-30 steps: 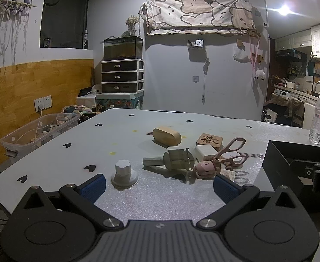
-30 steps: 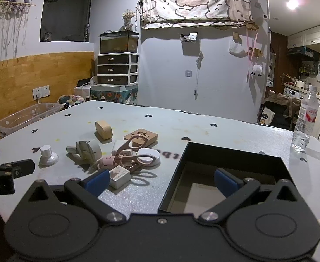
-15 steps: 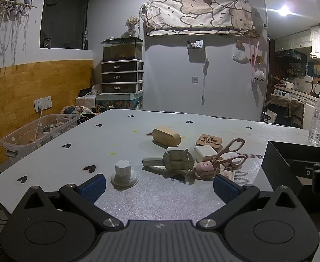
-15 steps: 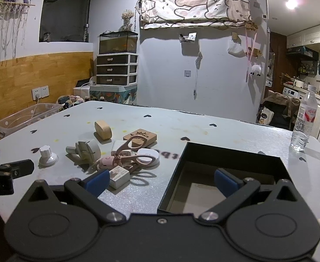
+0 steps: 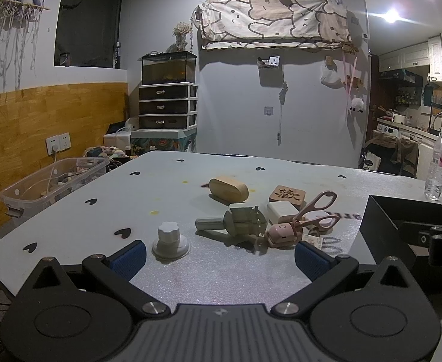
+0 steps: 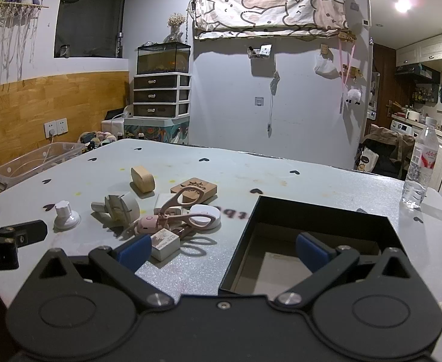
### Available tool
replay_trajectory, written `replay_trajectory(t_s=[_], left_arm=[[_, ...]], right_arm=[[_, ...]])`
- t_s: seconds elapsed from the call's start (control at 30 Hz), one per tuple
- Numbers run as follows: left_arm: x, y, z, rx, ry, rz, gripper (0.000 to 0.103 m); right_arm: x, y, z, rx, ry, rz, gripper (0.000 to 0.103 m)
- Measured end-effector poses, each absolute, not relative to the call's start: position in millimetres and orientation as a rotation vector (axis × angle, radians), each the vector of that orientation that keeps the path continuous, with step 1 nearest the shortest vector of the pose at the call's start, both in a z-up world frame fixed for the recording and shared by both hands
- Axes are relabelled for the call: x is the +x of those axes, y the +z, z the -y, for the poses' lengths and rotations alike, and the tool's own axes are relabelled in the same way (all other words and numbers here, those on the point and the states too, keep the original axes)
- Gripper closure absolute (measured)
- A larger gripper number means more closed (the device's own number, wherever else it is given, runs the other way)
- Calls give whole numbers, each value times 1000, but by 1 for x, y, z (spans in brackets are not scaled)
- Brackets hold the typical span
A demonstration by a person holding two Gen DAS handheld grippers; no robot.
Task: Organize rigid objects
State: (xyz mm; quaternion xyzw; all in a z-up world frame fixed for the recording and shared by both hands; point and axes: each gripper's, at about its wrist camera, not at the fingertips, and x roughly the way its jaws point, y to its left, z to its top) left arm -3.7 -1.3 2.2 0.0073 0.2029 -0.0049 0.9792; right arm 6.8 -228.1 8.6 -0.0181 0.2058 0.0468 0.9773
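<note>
Both grippers, left gripper [image 5: 219, 255] and right gripper [image 6: 224, 249], gape wide, holding nothing. Pink scissors [image 6: 187, 211] top the clutter left of the black box [image 6: 245, 241], long axis running handles-away toward the wooden stamp block [image 6: 194, 187].

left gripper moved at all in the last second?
No. In the left wrist view the left gripper sits the same against the white knob and the table; open, holding nothing.

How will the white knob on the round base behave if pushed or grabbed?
The white knob looks like rigid plastic. Its wide flared base suggests it slides rather than tips. If that base is a suction cup, it may resist lifting. Probably light.
</note>
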Motion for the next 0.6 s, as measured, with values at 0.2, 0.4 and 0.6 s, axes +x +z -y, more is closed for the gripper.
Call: replay_trajectory(t_s=[0.2,0.4,0.6], left_arm=[[-4,2,1,15,-9,-409,0],[-5,2,6,14,-10,-408,0],[-5,3,7,14,-10,-407,0]], right_arm=[[6,8,232,-36,93,-415,0],[6,9,232,-36,93,-415,0],[6,9,233,-36,94,-415,0]])
